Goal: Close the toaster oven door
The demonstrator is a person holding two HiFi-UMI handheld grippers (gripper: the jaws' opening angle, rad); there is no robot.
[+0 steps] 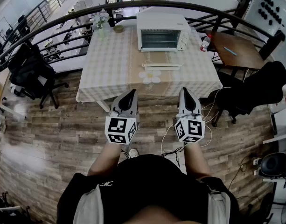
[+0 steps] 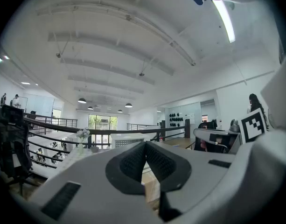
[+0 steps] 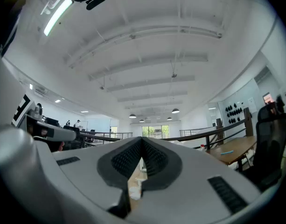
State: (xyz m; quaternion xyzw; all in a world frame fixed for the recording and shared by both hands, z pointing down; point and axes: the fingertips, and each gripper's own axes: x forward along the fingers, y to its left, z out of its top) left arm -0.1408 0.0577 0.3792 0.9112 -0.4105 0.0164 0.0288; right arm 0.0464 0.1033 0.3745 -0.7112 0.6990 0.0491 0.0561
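Observation:
The white toaster oven (image 1: 162, 31) stands at the far side of the checked table (image 1: 110, 64). Its door is down and open, the rack inside shows, and the door's white handle bar (image 1: 161, 66) lies out toward me. Both grippers are held close to my body, short of the table's near edge and well away from the oven. My left gripper (image 1: 130, 94) is shut with nothing in it, its pads (image 2: 133, 160) meeting. My right gripper (image 1: 186, 91) is likewise shut and empty, pads (image 3: 152, 157) together. In the left gripper view the oven (image 2: 126, 139) peeks above the jaws.
A flower vase (image 1: 101, 21) and a small bowl (image 1: 118, 28) stand at the table's far left, and a bottle (image 1: 205, 42) by its right edge. A wooden table (image 1: 236, 50) and black chair (image 1: 254, 90) are at the right, another black chair (image 1: 31, 71) at the left. A curved railing (image 1: 63, 20) runs behind. Cables (image 1: 168, 146) lie on the floor.

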